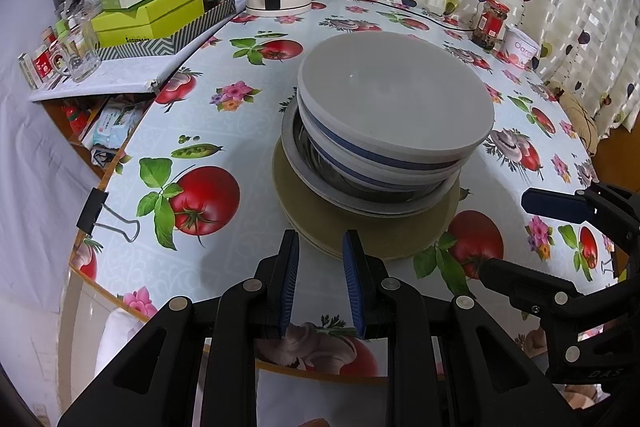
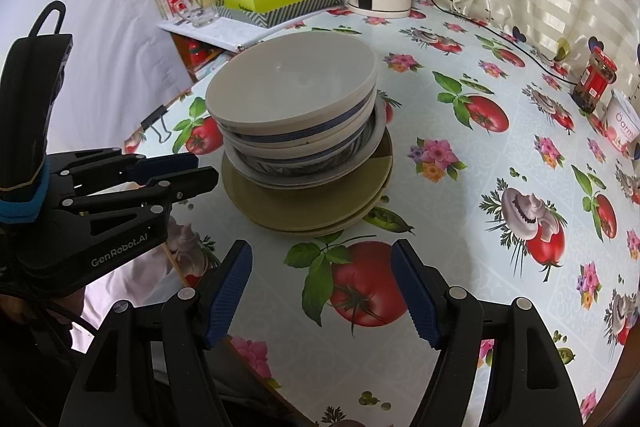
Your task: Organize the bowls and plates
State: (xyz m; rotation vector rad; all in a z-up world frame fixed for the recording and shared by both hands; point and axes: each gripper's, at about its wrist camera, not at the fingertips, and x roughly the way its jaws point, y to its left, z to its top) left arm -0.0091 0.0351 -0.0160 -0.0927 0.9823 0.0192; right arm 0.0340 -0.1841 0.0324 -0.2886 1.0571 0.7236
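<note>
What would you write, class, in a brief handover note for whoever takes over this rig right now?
Left hand-held gripper: open, empty, just short of the stack's near edge.
Right hand-held gripper: open wider, empty, short of the stack.
Things: two blue-striped bowls nested in a metal bowl, all on olive plates, mid-table.
Done: everything looks gathered into one stack.
Left: probably only checking or moving the stack; nothing is gripped.

Both wrist fisheyes look steeply down and forward from the near desk edge, the left tool close before the stacked grey blue-banded bowls on olive plates, the right tool slightly farther right, sharing that stack.
</note>
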